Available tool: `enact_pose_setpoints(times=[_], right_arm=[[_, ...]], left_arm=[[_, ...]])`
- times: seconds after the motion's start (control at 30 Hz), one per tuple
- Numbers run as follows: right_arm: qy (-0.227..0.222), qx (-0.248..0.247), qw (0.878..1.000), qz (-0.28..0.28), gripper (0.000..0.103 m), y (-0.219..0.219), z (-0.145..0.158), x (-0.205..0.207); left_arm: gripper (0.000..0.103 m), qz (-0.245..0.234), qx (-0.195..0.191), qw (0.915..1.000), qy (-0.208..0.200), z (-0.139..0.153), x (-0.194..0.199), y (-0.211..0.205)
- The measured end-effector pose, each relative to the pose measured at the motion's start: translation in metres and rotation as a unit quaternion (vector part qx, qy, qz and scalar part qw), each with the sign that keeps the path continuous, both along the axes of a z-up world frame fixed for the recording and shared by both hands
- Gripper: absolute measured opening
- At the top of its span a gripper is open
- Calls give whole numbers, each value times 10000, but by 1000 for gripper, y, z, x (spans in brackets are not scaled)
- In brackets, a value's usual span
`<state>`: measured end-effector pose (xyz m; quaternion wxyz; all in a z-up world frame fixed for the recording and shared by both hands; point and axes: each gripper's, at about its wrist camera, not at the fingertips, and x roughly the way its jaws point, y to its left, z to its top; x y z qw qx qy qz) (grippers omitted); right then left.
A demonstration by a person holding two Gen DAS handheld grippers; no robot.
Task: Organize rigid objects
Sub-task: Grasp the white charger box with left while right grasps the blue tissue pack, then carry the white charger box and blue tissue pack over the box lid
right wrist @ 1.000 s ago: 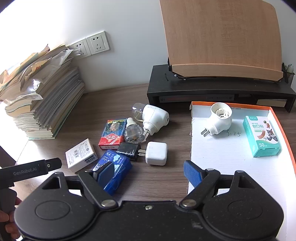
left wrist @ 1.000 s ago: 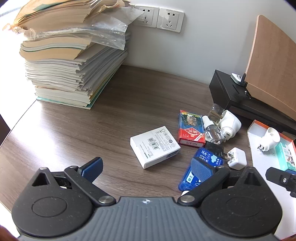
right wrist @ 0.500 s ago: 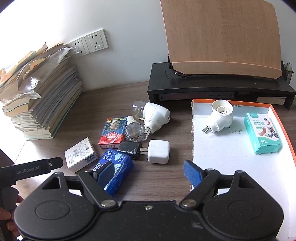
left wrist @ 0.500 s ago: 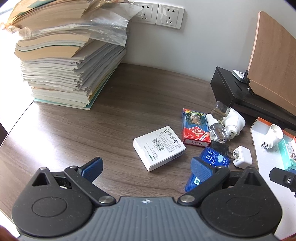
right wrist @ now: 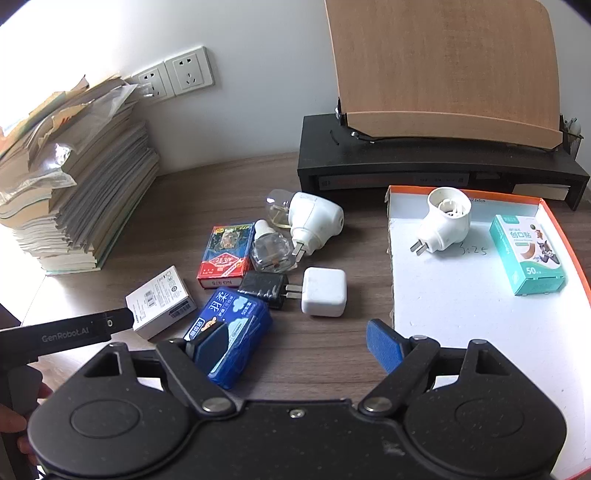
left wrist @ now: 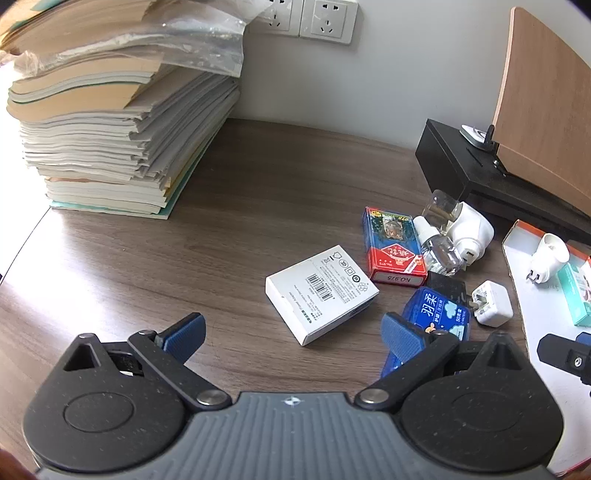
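My left gripper (left wrist: 291, 332) is open and empty, just short of a white box (left wrist: 320, 291) on the wooden desk. My right gripper (right wrist: 299, 347) is open and empty, above a blue tissue pack (right wrist: 231, 332). Around it lie a red card box (right wrist: 223, 254), a black charger (right wrist: 264, 288), a white charger (right wrist: 324, 291), a clear bottle (right wrist: 267, 249) and a white plug-in device (right wrist: 314, 221). A white tray with orange rim (right wrist: 461, 317) holds another white plug-in device (right wrist: 445, 225) and a teal plaster box (right wrist: 526, 254).
A tall stack of papers (left wrist: 110, 122) stands at the back left by wall sockets (left wrist: 325, 18). A black monitor stand (right wrist: 424, 166) with a wooden panel (right wrist: 443, 66) stands behind the tray.
My left gripper has moved forward and nearer the white box, which now lies between its fingers' line. My right gripper has moved a little forward over the tissue pack.
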<state>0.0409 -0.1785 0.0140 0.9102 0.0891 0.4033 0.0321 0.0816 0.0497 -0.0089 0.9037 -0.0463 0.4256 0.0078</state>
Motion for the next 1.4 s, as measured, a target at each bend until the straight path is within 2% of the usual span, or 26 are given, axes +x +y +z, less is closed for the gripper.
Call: enact_pose_setpoints(times=[0.2,0.33,0.57,0.7,0.77,0.8,0.83,0.87,0.93,1.1,1.3,1.33,1.37,1.4], right_arm=[[99,-5,9999,-32,97,12,-6,1],[182,15,9998,-56,97,20,-11,1],[269,52,9995,-141,97,29,-17,-1],[367,194,9989,-215,97,34,-21,0],[414,232,9987,-209,97,38,-23,2],[446,266,9984,-212,97,40,-24,4],[475,311,9981,-220,97,42,-25,6],[506,356,9978,-236,97,44,-26,8],[560,435,9971,-291,97,49,-28,14],[764,577,9948,-358,97,64,-38,35],[1002,487,9916,-652,96,80,-53,62],[1018,465,9912,-703,93,81,-56,65],[1035,426,9909,-752,82,81,-58,68],[1060,396,9905,-783,81,82,-61,70]], left_arm=[[103,-237,15,9997,74,-9,8,5],[103,-649,113,9978,6,-15,16,5],[103,-1562,526,9861,-198,-36,35,1],[103,-1936,574,9792,-185,-47,47,-2],[99,-2045,620,9767,-214,-52,51,-6],[89,-2076,587,9763,-194,-54,53,-6],[79,-2089,520,9764,-158,-55,55,-6],[77,-2054,477,9774,-173,-57,56,-7],[62,-2007,447,9783,-271,-57,53,-6],[60,-1637,252,9857,-323,-50,47,2],[60,-1322,141,9905,-356,-41,41,16],[60,-1285,103,9910,-365,-39,40,18],[60,-1258,44,9913,-372,-38,39,20],[60,-1244,25,9915,-384,-37,37,21]])
